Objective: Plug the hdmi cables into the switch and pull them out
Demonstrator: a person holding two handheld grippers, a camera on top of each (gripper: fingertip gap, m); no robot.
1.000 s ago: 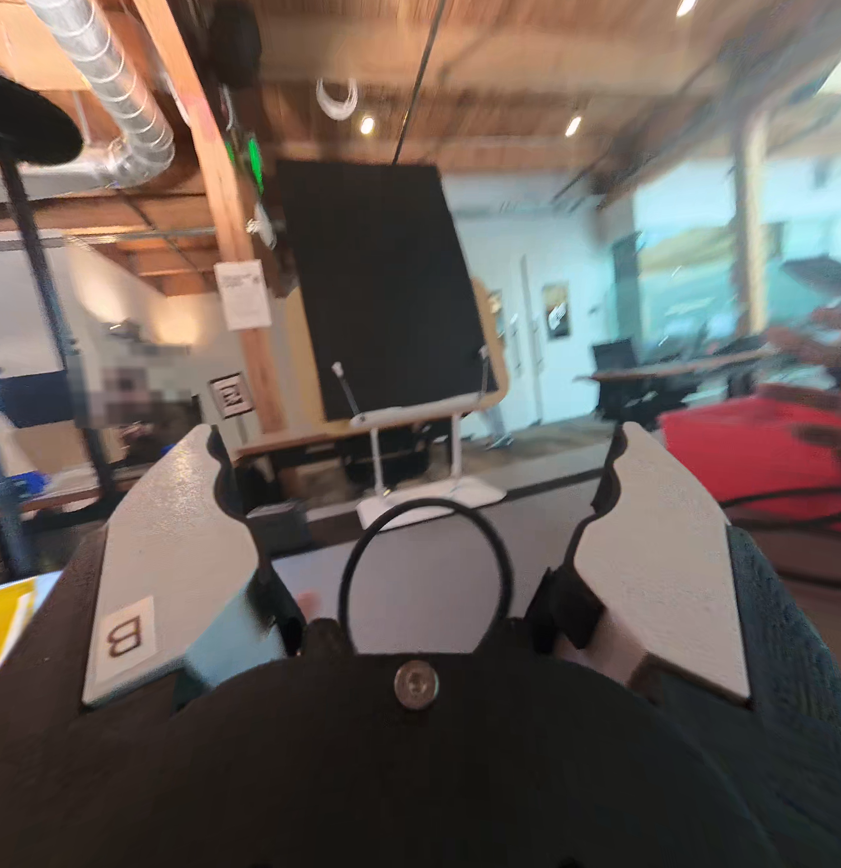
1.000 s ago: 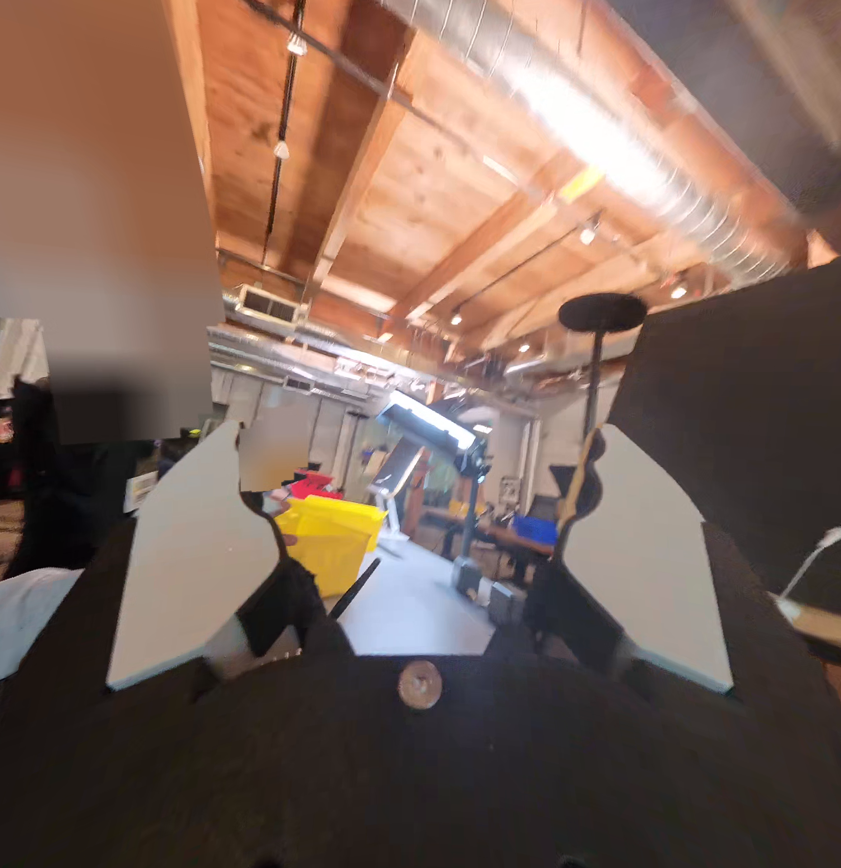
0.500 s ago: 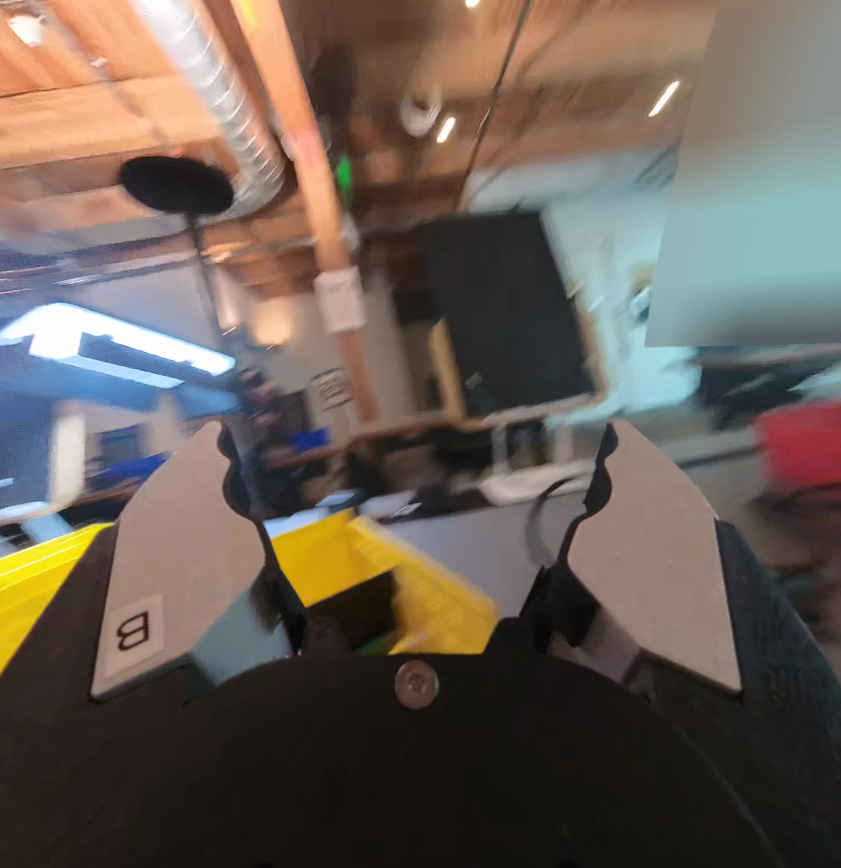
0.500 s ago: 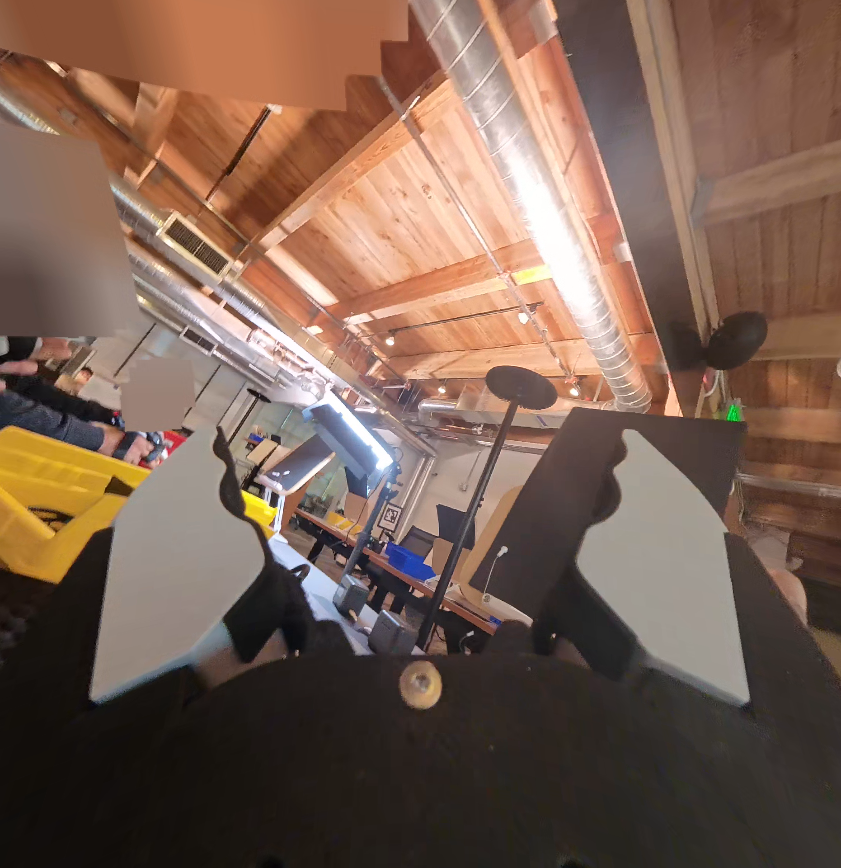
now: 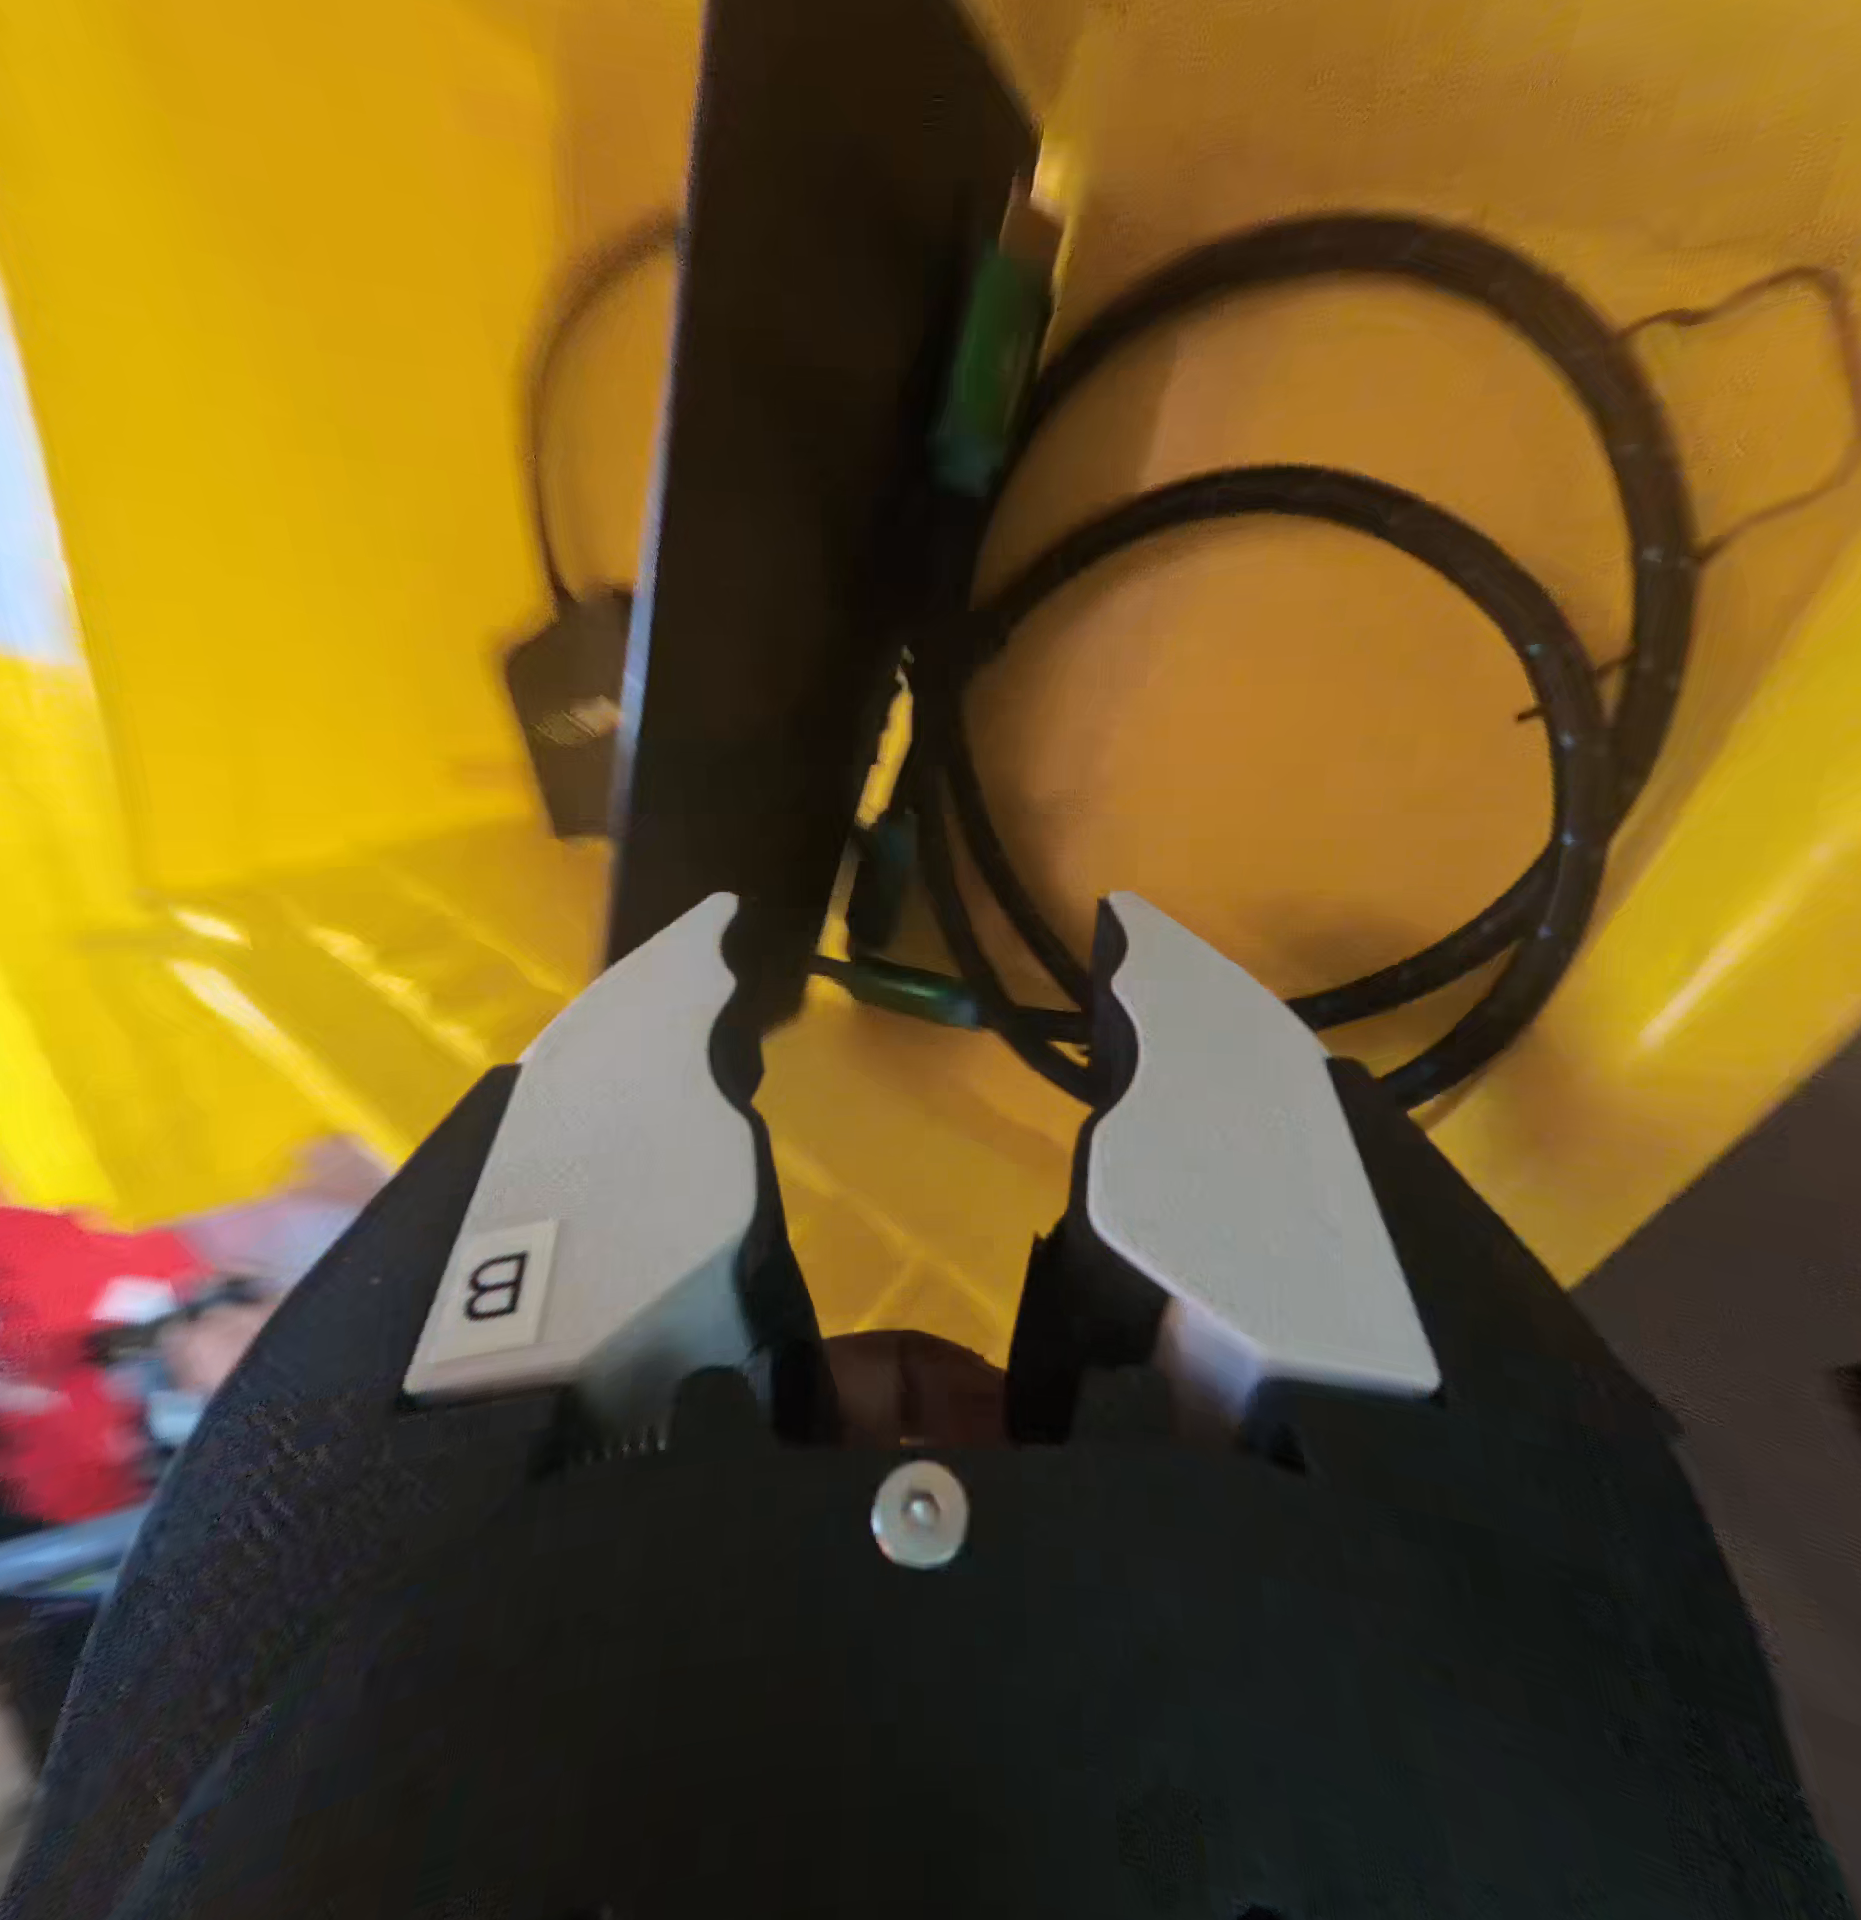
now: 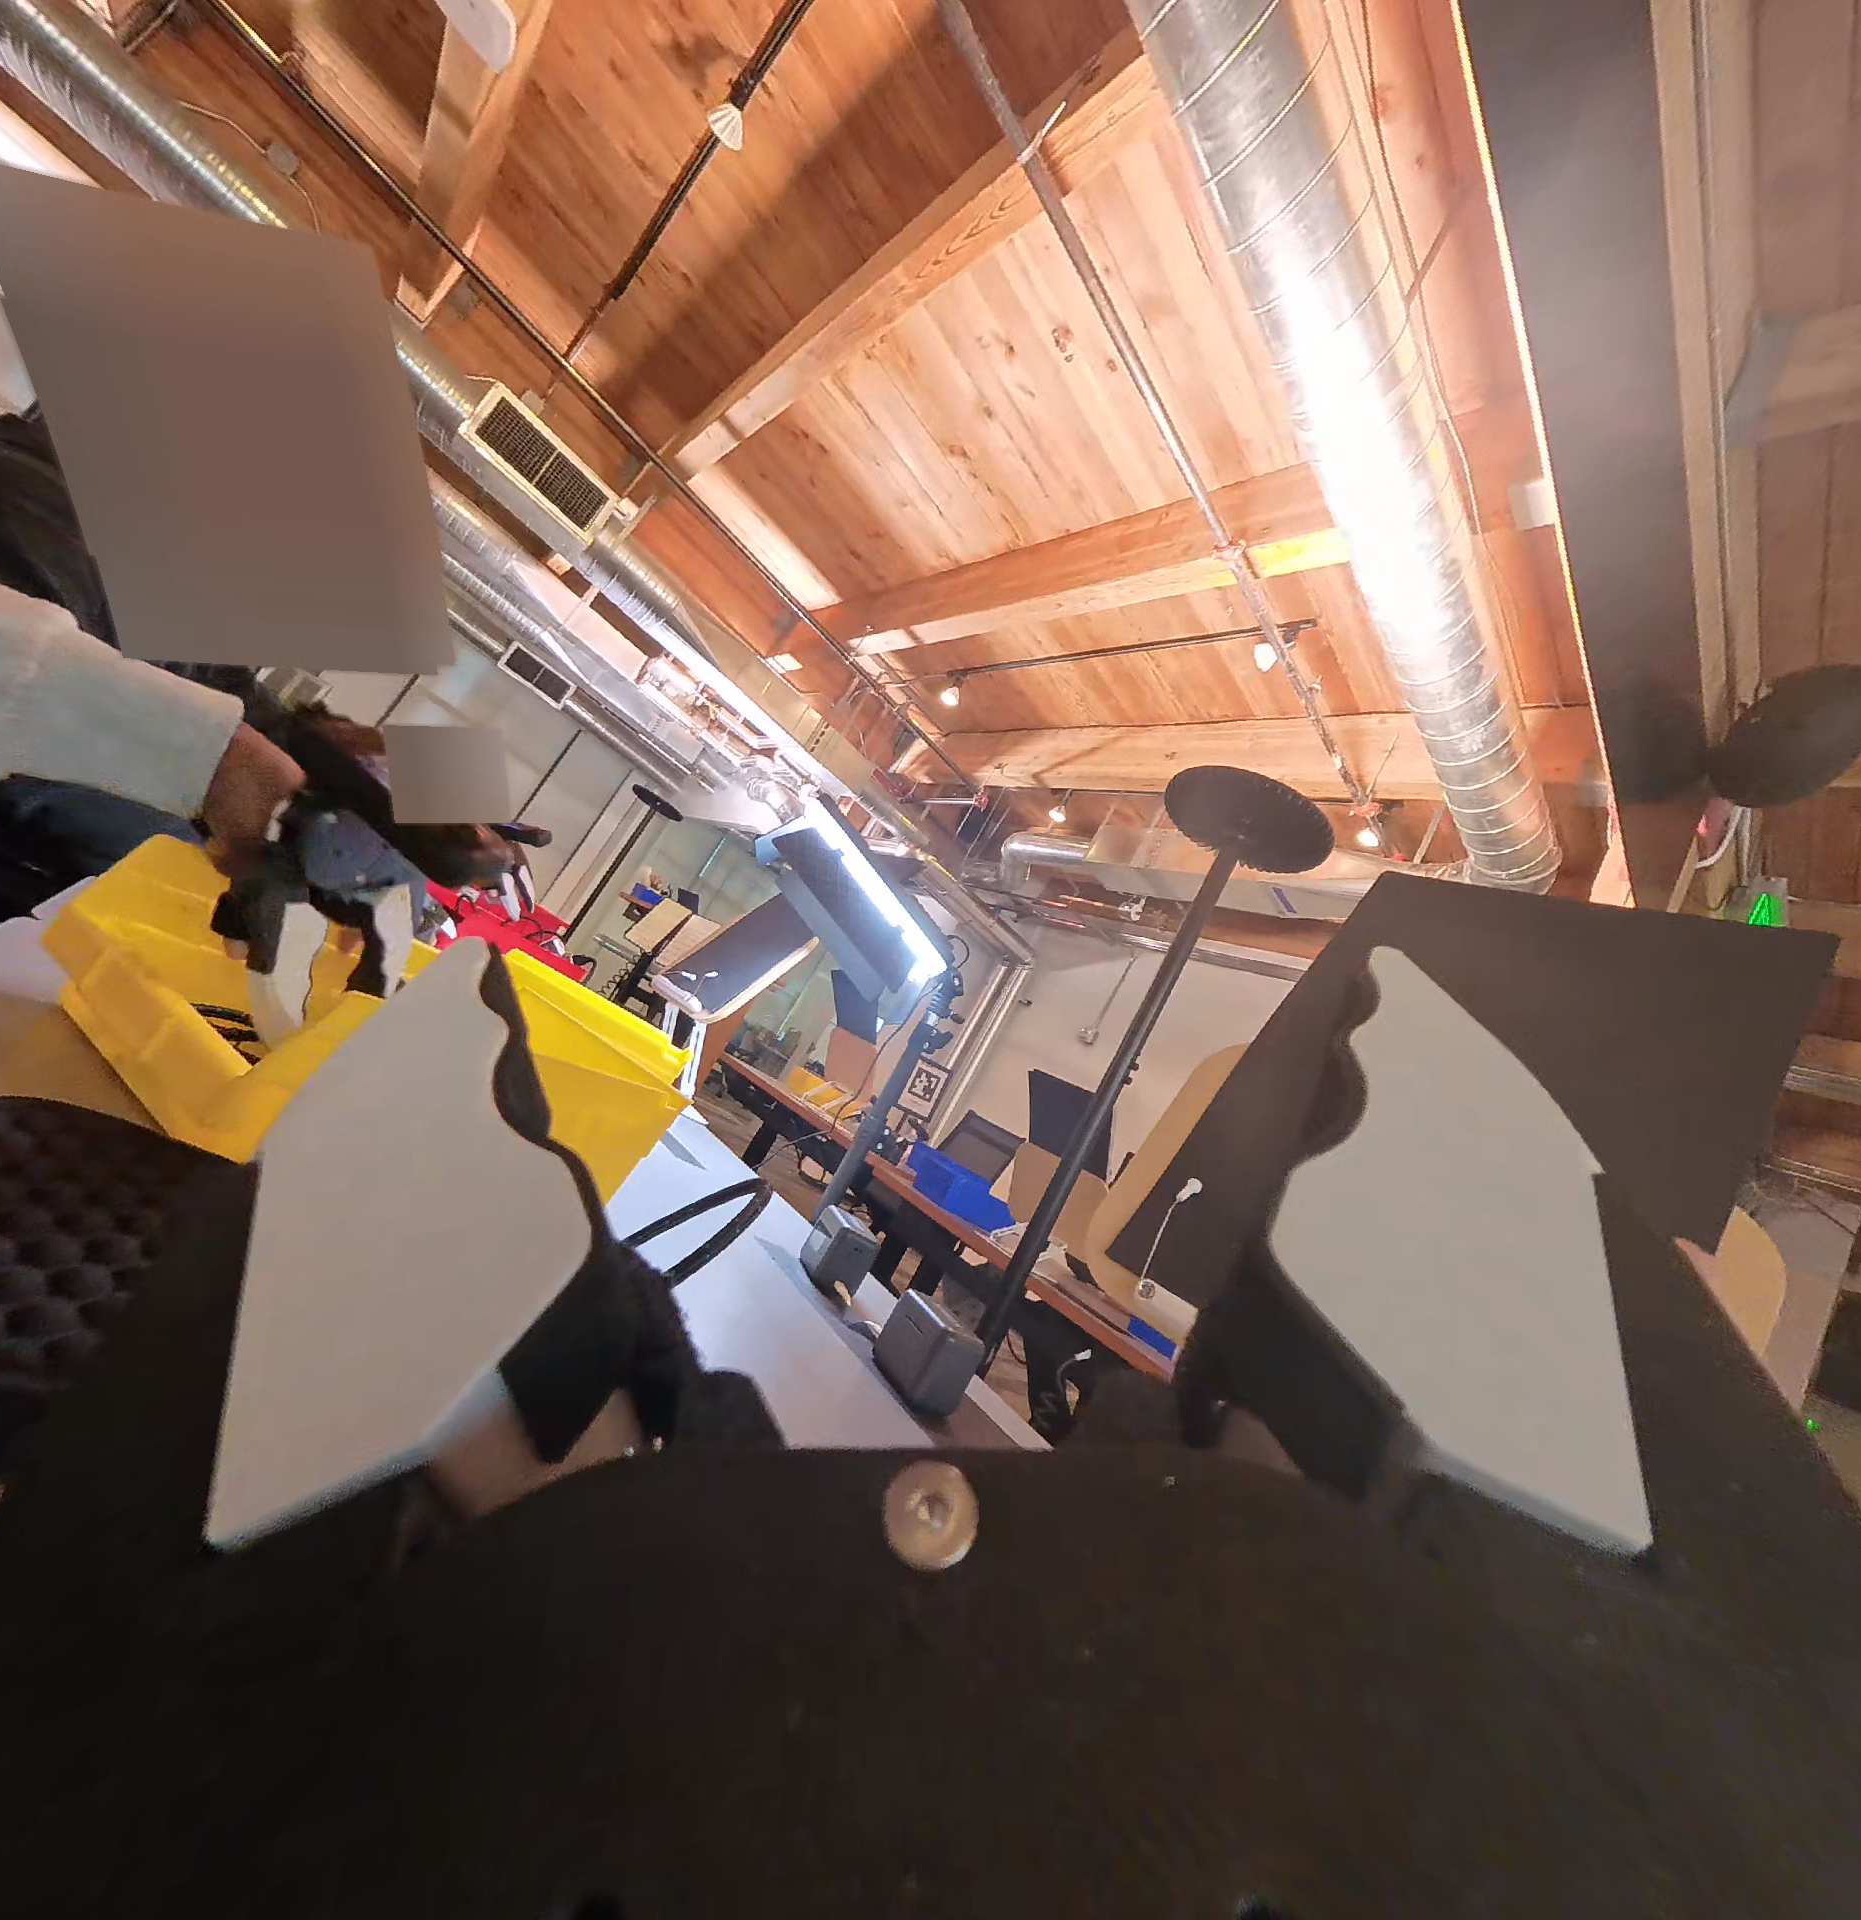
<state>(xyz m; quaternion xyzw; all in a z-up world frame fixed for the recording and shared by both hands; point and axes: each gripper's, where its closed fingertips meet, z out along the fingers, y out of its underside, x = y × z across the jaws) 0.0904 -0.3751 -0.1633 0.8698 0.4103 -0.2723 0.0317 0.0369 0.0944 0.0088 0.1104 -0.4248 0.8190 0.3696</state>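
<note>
In the left wrist view a long black box, the switch (image 5: pixel 822 468), stands on edge inside a yellow bin (image 5: pixel 282 416). Coiled black cables (image 5: pixel 1425 623) lie beside it, with green plugs (image 5: pixel 993 384) against the box. My left gripper (image 5: pixel 918 935) is open and empty, pointing down into the bin, its left fingertip close to the switch's near end. My right gripper (image 6: pixel 926 966) is open and empty, tilted up towards the ceiling. The right wrist view also shows the left gripper (image 6: pixel 313 925) over the bin (image 6: pixel 593 1070).
A small black adapter (image 5: pixel 567 717) lies in the bin left of the switch. A black cable loop (image 6: pixel 708 1226) rests on the grey table (image 6: pixel 760 1309). Grey stand bases (image 6: pixel 926 1351), a black pole (image 6: pixel 1102 1101) and a black board (image 6: pixel 1580 1039) stand at the far edge.
My left gripper has swung from facing the room down into the yellow bin, and its jaws have narrowed. My right gripper has tilted up and stays open.
</note>
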